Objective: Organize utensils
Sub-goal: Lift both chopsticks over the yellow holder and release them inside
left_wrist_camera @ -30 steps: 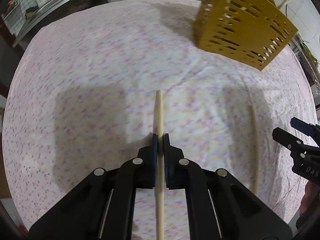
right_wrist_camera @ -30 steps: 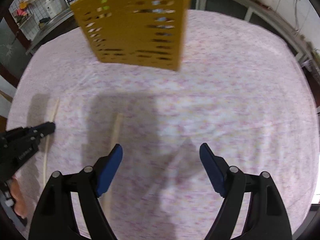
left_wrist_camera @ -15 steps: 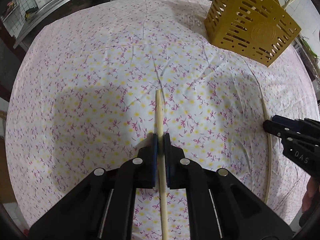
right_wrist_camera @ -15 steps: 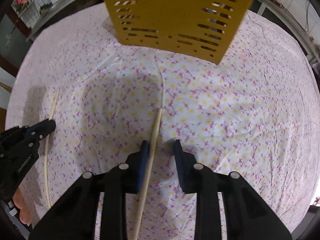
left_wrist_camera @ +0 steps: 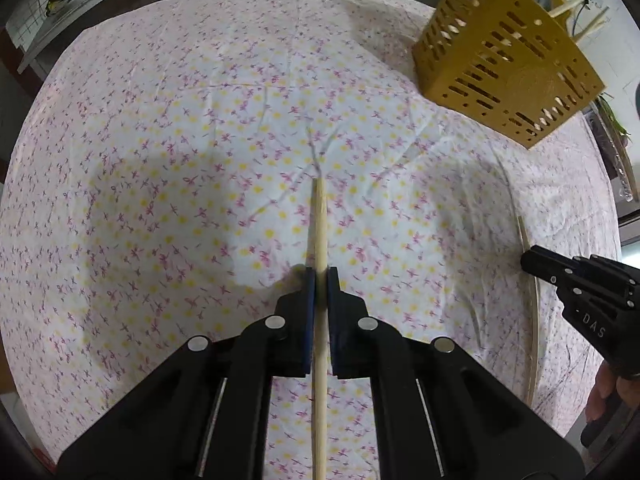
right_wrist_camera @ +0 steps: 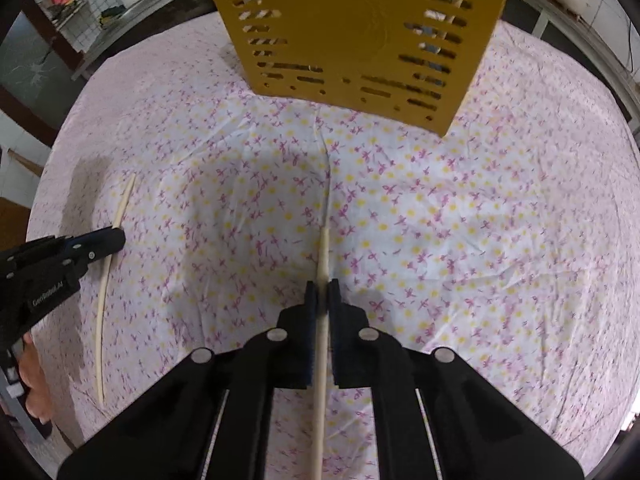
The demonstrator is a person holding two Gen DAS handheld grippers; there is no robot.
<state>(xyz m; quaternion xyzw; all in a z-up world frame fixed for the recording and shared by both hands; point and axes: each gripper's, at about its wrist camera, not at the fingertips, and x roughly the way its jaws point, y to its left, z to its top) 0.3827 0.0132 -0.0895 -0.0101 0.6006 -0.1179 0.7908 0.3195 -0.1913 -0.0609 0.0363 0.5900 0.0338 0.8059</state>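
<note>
Chopsticks [left_wrist_camera: 320, 216] [right_wrist_camera: 325, 248] pinched lengthwise by both the left gripper [left_wrist_camera: 321, 276] and the right gripper [right_wrist_camera: 322, 290] could perhaps swivel and miss the yellow basket's [right_wrist_camera: 360, 32] top, upper frame.

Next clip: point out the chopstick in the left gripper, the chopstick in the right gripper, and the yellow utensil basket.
left gripper's chopstick [left_wrist_camera: 320, 232], left wrist view, on the bare shaft ahead of the fingers
right gripper's chopstick [right_wrist_camera: 323, 256], right wrist view, on the shaft near its tip
yellow utensil basket [right_wrist_camera: 360, 36], right wrist view, on its slotted front wall

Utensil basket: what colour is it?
Mustard yellow with slotted sides; the utensil basket shows best in the right wrist view.
</note>
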